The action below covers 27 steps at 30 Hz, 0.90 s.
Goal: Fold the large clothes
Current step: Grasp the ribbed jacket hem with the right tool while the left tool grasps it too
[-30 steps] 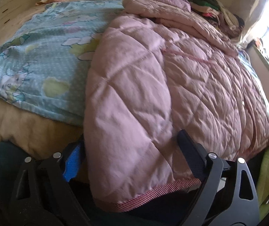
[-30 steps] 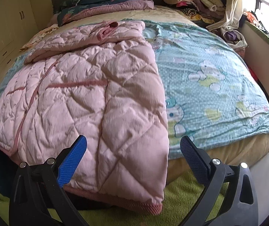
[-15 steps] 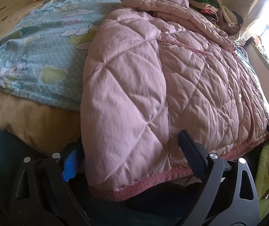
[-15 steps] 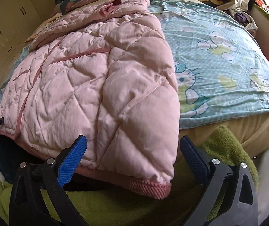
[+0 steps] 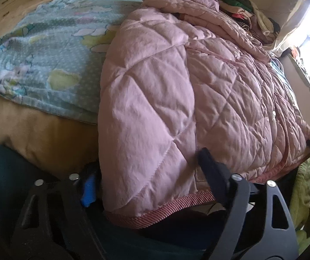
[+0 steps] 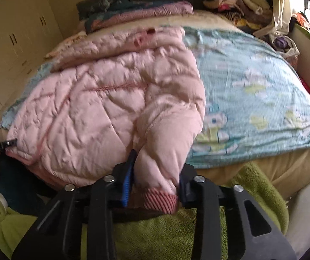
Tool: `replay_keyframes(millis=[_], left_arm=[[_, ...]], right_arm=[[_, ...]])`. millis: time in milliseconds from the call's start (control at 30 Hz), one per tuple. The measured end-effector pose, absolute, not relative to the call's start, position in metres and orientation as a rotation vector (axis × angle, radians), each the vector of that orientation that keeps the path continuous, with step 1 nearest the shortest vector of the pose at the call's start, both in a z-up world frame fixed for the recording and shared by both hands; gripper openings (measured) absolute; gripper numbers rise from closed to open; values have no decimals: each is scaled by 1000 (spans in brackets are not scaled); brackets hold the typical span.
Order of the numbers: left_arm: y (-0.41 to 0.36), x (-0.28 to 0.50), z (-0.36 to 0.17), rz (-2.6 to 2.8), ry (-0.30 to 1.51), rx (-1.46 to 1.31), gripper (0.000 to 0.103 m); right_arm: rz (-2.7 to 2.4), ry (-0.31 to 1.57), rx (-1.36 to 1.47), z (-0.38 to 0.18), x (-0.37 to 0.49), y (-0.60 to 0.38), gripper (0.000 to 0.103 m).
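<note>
Jacket (image 6: pixel 103 112): one pink quilted puffer, laid flat across the left half of the bed (image 6: pixel 263 169) on the blue cartoon sheet (image 6: pixel 252 91), ribbed hem hanging over the near edge; looks light, soft and bulky, slick shell, so grab the ribbed hem corners, not the padding. Two grippers: right gripper (image 6: pixel 155 186) is closing, pads already squeezing the near-right hem corner; left gripper (image 5: pixel 148 173) is closing around the near-left hem corner, jaws not visibly pinching yet. Clothes pile count at far right: can't tell.
</note>
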State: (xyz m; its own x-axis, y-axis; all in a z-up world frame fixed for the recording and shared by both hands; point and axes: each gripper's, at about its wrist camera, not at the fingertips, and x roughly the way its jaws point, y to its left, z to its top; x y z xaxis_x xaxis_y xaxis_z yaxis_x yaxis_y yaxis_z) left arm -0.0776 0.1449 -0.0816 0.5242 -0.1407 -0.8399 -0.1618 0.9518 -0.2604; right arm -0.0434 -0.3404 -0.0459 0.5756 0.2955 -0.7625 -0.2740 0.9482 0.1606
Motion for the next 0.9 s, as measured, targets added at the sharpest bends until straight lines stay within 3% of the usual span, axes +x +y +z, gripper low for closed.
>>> replay_keyframes(millis=[133, 233, 300, 433, 900], left_arm=[[138, -83, -73, -3, 999, -284, 37], [136, -87, -64, -16, 960, -272, 22], [135, -90, -51, -26, 912, -251, 17], [133, -85, -31, -44, 851, -224, 12], [129, -46, 29, -79, 685, -201, 12]], right_arm=[[350, 833, 46, -29, -42, -339, 24], [354, 807, 60, -22, -37, -336, 22], [358, 788, 70, -18, -36, -336, 21], [369, 750, 84, -5, -33, -336, 20], [420, 605, 139, 53, -6, -329, 19]])
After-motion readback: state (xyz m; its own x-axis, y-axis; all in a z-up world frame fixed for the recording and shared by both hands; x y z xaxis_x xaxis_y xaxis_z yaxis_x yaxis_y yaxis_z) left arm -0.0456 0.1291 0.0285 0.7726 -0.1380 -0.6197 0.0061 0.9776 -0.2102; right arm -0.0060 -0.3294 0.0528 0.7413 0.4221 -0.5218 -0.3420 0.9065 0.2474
